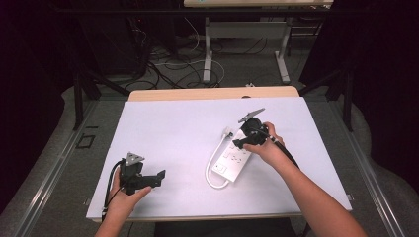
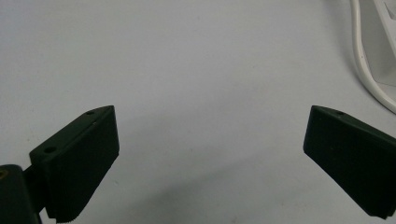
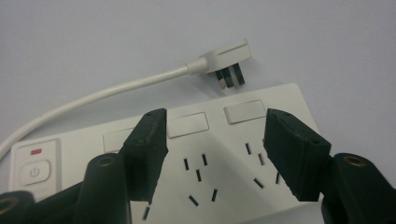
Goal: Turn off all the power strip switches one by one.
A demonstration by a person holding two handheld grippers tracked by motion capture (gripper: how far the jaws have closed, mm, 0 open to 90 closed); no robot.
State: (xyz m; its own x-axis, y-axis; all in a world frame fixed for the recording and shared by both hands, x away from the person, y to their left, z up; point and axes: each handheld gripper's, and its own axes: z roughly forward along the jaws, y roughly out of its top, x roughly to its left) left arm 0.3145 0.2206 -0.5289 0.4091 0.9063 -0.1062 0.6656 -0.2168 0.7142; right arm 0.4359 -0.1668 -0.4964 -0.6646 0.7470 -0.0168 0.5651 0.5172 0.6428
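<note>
From the high view, we are holding the right gripper [image 1: 245, 139] over the white power strip [image 1: 232, 160] lying right of centre on the table [image 1: 163, 128], while the left gripper [image 1: 148, 180] is waiting near-left, out of the way.

In the left gripper view, its jaws are gaping wide on nothing.

In the right gripper view, our jaws are standing partly open, empty, above the sockets; the plug [image 3: 224, 58] is lying just beyond the strip's far edge, ready for picking.

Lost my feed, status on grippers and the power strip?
Left gripper open, over bare table. Right gripper open above power strip, holding nothing. Plug lies loose beside the strip; nothing blocking.
</note>
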